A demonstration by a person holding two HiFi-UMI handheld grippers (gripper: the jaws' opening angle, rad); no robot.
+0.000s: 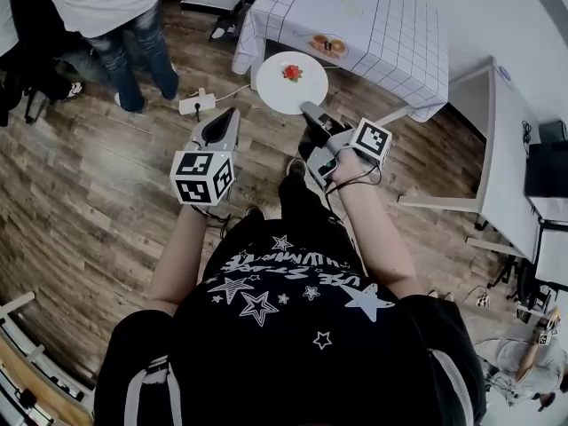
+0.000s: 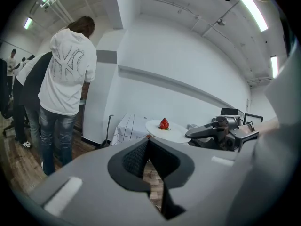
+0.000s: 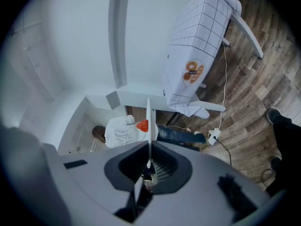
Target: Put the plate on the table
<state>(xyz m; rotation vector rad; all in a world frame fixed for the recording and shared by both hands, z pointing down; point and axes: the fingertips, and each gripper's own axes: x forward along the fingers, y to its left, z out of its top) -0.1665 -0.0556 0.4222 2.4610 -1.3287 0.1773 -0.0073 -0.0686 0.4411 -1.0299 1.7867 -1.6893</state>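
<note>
The table (image 1: 390, 34) lies mostly open, with a food dish (image 1: 328, 45) near one edge.

1. Left gripper (image 1: 231, 114), centre-left of the head view, points up the frame with its jaws together and empty.
2. Right gripper (image 1: 308, 107), right of centre, has its jaws clamped on the plate (image 1: 275, 94) rim.
3. Both bare forearms reach forward.

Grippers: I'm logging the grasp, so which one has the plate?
The right gripper: its jaws are shut on the rim of the plate, which carries a strawberry. The left gripper has its jaws together on nothing.
</note>
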